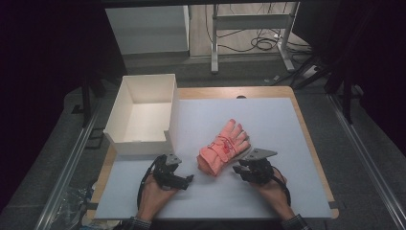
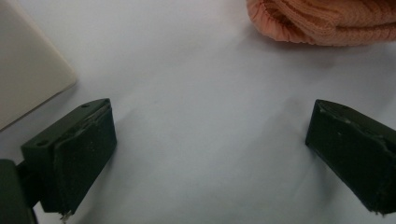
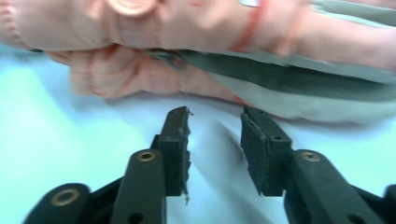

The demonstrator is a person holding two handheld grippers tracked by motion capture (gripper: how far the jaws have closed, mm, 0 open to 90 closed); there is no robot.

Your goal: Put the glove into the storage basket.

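Right now your right tool [image 1: 238,169] is the nearer one: its tips sit just beside the glove's [image 1: 224,147] near edge, pointing at the side of the cuff end. Released, jaws apart by a moderate gap, nothing between them (in the right gripper view the bare counter [image 3: 56,140] shows through the gap, the glove just past the tips, not touching).

The glove lies flat on the counter, roughly mid-surface, right of the white box [image 1: 141,115]. Its long axis runs diagonally: cuff toward you and to the left, fingers away and to the right. It looks like two gloves stacked, but I can't tell for sure.

Your left tool [image 1: 187,181] is also released, jaws spread wide over bare counter. In the left gripper view, the glove's cuff [image 2: 322,23] lies ahead and off to the right, well clear of the jaws; the box corner [image 2: 32,70] is at left.

My read: the grasp falls to the right tool, a short push forward onto the glove's edge. The box lies across the glove from it, so the carry goes leftward.
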